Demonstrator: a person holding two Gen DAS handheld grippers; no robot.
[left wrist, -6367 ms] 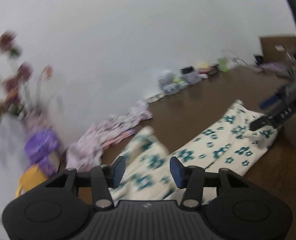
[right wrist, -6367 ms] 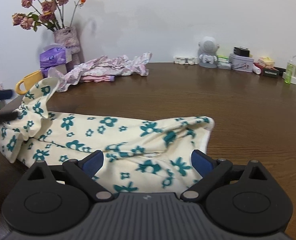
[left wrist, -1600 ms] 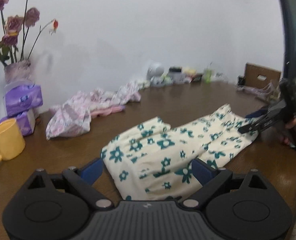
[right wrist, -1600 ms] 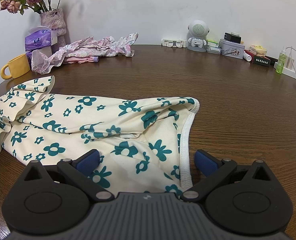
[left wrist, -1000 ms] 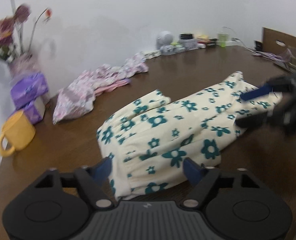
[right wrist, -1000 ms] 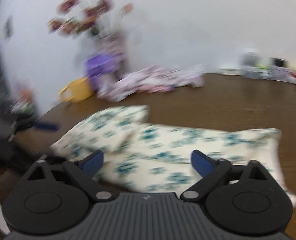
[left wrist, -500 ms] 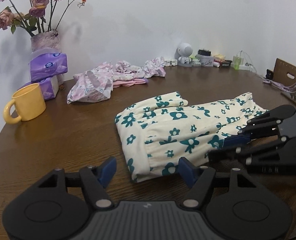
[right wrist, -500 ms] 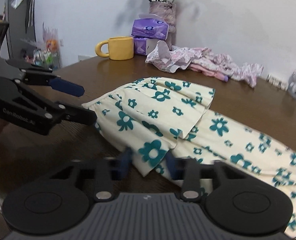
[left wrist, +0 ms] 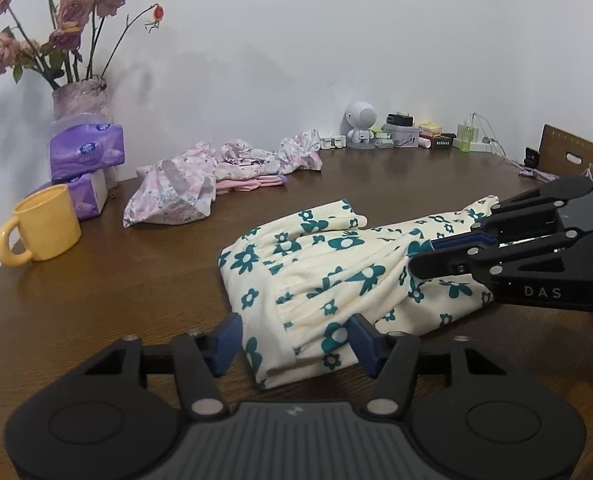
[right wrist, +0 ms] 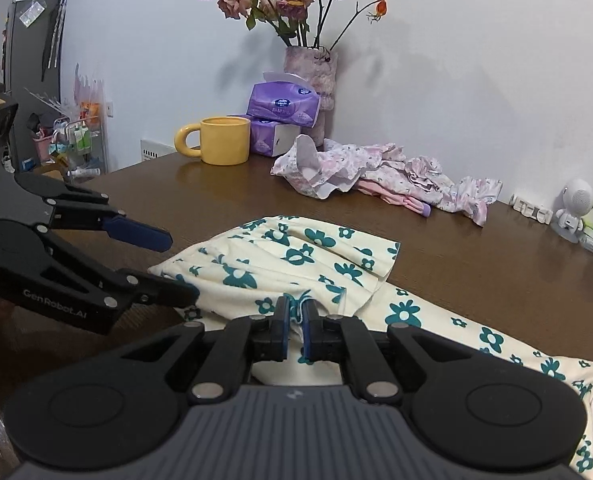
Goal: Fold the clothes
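Observation:
A cream garment with teal flowers lies partly folded on the brown wooden table. My right gripper is shut on a pinched fold at the garment's near edge; in the left wrist view the right gripper bites the cloth from the right. My left gripper straddles the garment's near corner, its jaws closing with the cloth between them, and a gap shows at the pads. Seen from the right wrist, the left gripper has its lower finger at the cloth's edge.
A yellow mug, purple tissue packs and a vase of roses stand at the back left. A pile of pink floral clothes lies behind the garment. A white robot-shaped figure and small items line the wall.
The right gripper swung to the garment's left part and shut on a fold of it. The left jaws have narrowed around the near corner.

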